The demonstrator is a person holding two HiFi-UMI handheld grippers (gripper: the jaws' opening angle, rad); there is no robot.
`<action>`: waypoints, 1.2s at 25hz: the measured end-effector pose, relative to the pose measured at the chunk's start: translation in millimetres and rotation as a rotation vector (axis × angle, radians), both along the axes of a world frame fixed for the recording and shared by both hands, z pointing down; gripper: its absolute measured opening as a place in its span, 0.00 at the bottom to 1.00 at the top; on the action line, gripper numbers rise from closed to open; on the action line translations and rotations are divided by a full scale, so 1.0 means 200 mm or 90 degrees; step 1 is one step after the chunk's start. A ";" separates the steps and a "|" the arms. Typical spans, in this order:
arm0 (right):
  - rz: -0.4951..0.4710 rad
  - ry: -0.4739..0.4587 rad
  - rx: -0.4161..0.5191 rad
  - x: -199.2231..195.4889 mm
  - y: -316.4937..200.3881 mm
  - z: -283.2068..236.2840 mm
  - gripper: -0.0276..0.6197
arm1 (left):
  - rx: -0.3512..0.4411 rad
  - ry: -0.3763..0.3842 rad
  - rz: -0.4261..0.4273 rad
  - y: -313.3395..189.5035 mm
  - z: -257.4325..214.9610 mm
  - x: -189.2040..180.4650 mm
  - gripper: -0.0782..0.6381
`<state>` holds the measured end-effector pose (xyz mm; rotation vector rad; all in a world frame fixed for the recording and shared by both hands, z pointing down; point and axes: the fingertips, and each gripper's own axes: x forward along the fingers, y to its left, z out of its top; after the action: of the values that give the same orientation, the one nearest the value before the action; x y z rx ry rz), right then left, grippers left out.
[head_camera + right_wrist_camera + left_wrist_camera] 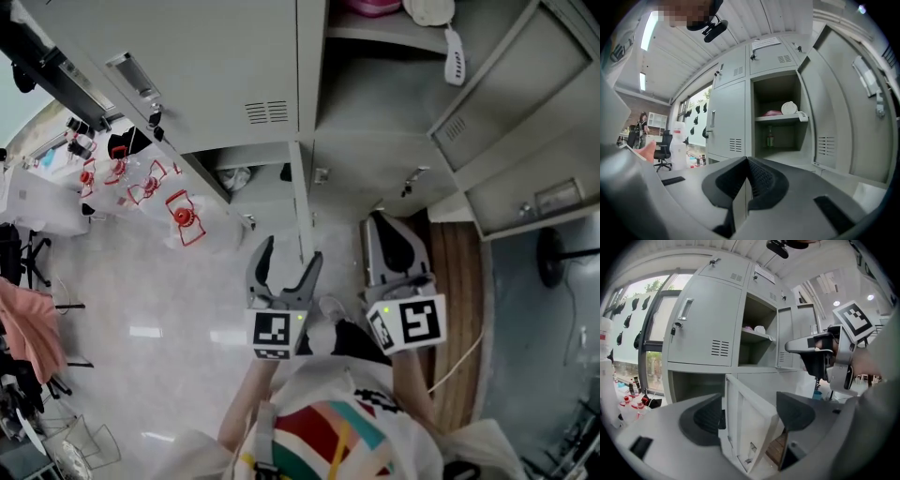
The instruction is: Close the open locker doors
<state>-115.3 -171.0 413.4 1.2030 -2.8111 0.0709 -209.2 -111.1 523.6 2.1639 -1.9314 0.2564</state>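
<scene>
Evidently the closing has hardly begun: at least 2 doors stand open. The lower door on the left column is swung out toward the person. The upper door on the right column is thrown wide, baring a shelf with a few small items. In the head view a 2nd panel below that upper door also looks swung out, though I can't be sure it is a door.

The left gripper has its jaws spread wide and holds nothing. In its own view the free edge of the lower door sits in line between the jaws, but I can't tell whether it is within reach or touching. The right gripper has its jaws pressed together with nothing between them, and it points up at the open upper locker.

My judgement is that the step in hand is the approach to the lower door. The next move calls for bringing the left gripper against that door's outer face or edge and pushing it round on its hinge until it seats flush. The closed right gripper could serve as a blunt pusher for the upper door.
</scene>
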 end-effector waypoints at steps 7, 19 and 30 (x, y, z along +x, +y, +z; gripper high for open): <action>-0.055 0.011 0.019 -0.16 0.04 -0.01 0.05 | 0.002 -0.015 -0.083 0.12 0.00 -0.25 0.58; -0.092 0.020 0.026 -0.28 0.08 -0.01 0.05 | 0.006 -0.024 -0.255 0.28 0.03 -0.62 0.58; -0.101 0.051 -0.022 -0.25 0.08 0.14 0.05 | -0.175 0.017 -0.290 0.22 0.69 -0.59 0.58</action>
<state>-165.4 -155.4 440.4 0.9489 -2.8116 0.0585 -327.0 -67.9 662.3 1.5040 -2.1593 0.3778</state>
